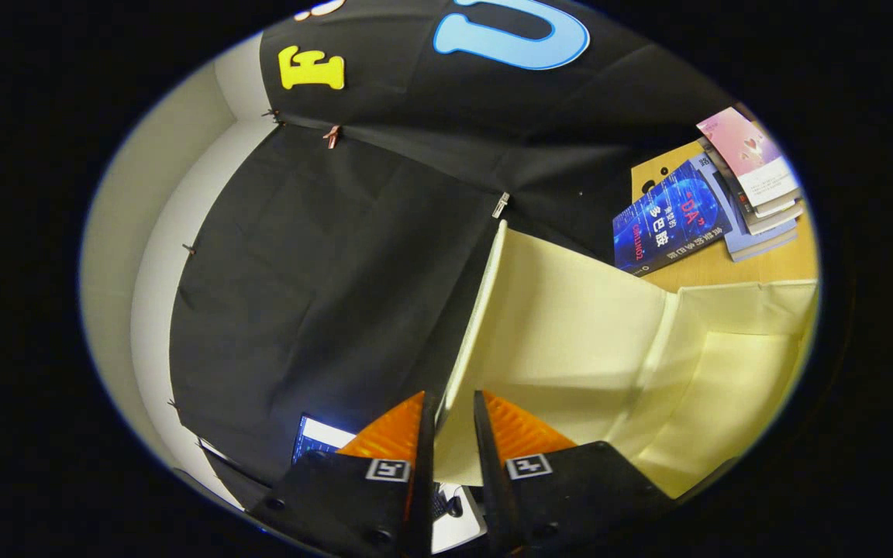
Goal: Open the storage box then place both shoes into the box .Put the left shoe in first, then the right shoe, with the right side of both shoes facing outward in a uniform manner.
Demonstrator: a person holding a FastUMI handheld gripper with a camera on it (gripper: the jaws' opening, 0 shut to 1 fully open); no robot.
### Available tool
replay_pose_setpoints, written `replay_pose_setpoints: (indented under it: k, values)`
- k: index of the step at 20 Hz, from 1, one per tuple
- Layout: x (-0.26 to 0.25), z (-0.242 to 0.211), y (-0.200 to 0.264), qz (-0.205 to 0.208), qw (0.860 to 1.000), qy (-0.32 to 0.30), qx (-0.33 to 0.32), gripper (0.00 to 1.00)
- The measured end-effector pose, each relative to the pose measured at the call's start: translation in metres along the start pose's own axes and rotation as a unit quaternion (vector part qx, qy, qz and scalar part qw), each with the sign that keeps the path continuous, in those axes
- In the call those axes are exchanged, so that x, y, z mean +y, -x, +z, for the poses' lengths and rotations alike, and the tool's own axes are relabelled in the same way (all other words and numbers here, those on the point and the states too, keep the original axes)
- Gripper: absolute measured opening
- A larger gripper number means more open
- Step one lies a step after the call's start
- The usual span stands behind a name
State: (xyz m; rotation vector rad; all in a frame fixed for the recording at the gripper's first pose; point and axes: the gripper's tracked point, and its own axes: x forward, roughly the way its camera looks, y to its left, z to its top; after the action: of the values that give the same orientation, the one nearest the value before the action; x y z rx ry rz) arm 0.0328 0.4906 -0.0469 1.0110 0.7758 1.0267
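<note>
1. 2 fingers of the gripper [454, 403] sit nearly closed, and the near edge of the storage box lid [563, 310] runs into the narrow gap between them. They look pinched on that edge, though contact on both sides is my judgement, not something I can see clearly.

2. At 9 o'clock from the fingers hangs the black cloth wall [322, 294], pinned along its top seam by small clips [332, 136]. A pale booth wall [129, 256] lies further out beyond it.

3. Just below the cloth, at about 8 o'clock and close beside the left finger, a lit screen [321, 435] glows. It plays no part in the job.

4. At 12 o'clock to 1 o'clock the lid stands swung up and tilted. Held by its rim like this, it likely pivots on the hinge side, leaving the mouth of the box free for the shoes.

5. At 3 o'clock the cream interior of the storage box [725, 387] opens out, and what shows of it holds nothing. The opening step looks to be well under way, with the left shoe due first.

6. At 1 o'clock to 2 o'clock, beyond the box on a wooden table [764, 267], a blue book [667, 221] leans beside a stack of books [756, 178], well apart from the fingers.
</note>
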Motion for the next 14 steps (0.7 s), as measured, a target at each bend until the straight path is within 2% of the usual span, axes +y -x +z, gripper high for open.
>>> replay_pose_setpoints:
  k: [2,5,9,14]
  values:
    - [-0.005,0.001,0.003,-0.013,1.0,0.016,-0.006,0.52]
    - [-0.017,0.004,0.018,-0.042,0.997,0.055,-0.018,0.96]
    - [-0.026,0.01,0.063,-0.078,0.991,0.098,-0.037,0.96]
    - [-0.053,0.004,0.149,-0.154,0.972,0.169,-0.059,0.96]
